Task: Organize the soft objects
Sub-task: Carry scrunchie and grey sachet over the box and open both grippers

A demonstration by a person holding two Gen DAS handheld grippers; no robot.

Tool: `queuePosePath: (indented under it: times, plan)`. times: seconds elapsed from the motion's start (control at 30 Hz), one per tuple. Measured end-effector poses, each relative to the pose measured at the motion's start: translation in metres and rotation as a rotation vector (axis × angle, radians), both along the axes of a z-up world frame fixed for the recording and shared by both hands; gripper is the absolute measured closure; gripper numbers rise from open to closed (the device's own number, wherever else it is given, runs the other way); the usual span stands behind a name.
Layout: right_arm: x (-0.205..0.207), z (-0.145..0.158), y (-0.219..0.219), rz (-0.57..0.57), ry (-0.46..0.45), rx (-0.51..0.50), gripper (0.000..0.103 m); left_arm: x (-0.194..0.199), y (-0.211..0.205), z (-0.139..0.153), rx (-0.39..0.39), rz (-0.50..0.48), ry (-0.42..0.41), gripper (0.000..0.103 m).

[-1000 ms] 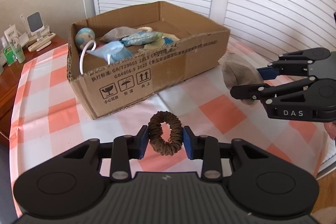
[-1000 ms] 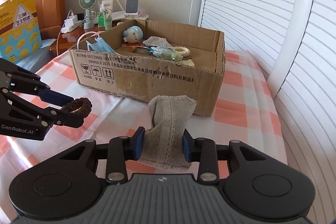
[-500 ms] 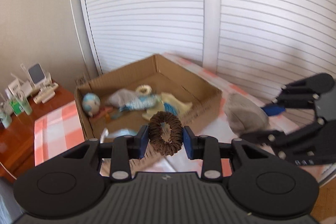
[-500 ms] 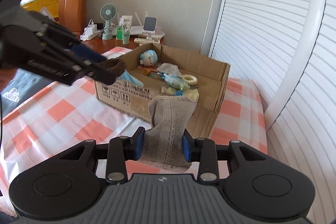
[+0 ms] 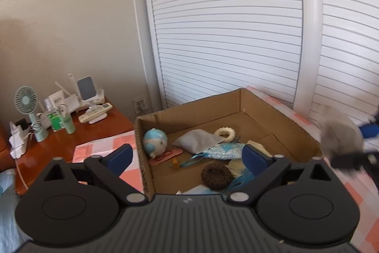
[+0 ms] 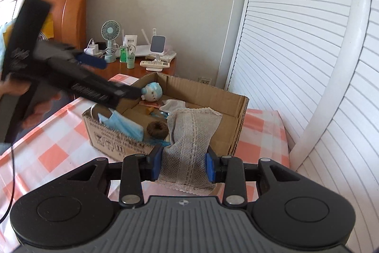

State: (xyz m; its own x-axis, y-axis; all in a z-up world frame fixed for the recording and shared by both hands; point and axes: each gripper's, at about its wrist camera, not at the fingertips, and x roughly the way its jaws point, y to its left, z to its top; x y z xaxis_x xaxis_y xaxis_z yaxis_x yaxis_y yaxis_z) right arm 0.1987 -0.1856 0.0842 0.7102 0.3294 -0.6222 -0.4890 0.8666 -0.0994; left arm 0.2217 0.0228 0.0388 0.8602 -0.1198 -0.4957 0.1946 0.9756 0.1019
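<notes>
**Scrunchie in the box, lace pouch held above it**

The left gripper [image 5: 187,155] hung over the near end of the cardboard box [image 5: 241,98] with its jaws spread wide; they had just been opening, and nothing was pressed between the blue pads [image 5: 119,155]. The brown scrunchie [image 5: 216,176] lay loose on the box floor, below and between the two parted fingers, touching neither. Seen from the right wrist, the same brown scrunchie [image 6: 158,129] sat just inside the near wall of the cardboard box [image 6: 239,115], beside a blue face mask [image 6: 123,127] draped at the near left corner.

The right gripper [image 6: 183,164] gripped the grey lace pouch [image 6: 191,141] at a narrow setting, both pads pressed against its sides, the cloth standing up between the fingers and its lower edge hanging below them. The pouch was in front of the box's near wall and above the checked tablecloth [image 6: 56,148]. In the left wrist view the pouch [image 5: 338,134] showed as a grey blur at the right, beyond the box's right wall.

Other items lay further back in the box: a blue-capped doll head [image 5: 155,142], a grey sachet [image 5: 196,141], a cream ring [image 5: 225,133] and a shiny blue wrapper [image 5: 225,149]. The left gripper [image 6: 71,80] appeared blurred from the right wrist, reaching in from the left over the box
</notes>
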Motion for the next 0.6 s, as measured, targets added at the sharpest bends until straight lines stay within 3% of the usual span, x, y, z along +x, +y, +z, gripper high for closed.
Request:
queuePosePath:
  times: [0.2,0.5,0.57,0.6]
  plan:
    - [0.048,0.000,0.011,-0.017,0.032,0.015,0.062,-0.046,0.003,-0.009,0.053,0.024,-0.037,0.001]
    - [0.133,-0.013,0.037,-0.095,0.096,-0.022,0.059,-0.074,0.013,-0.015,-0.047,0.010,0.025,0.001]
    - [0.151,-0.017,0.040,-0.127,0.121,-0.036,0.038,-0.076,0.014,-0.016,-0.055,0.011,0.024,0.001]
    - [0.158,-0.019,0.042,-0.134,0.126,-0.034,0.011,-0.076,0.016,-0.016,-0.057,0.013,0.025,0.001]
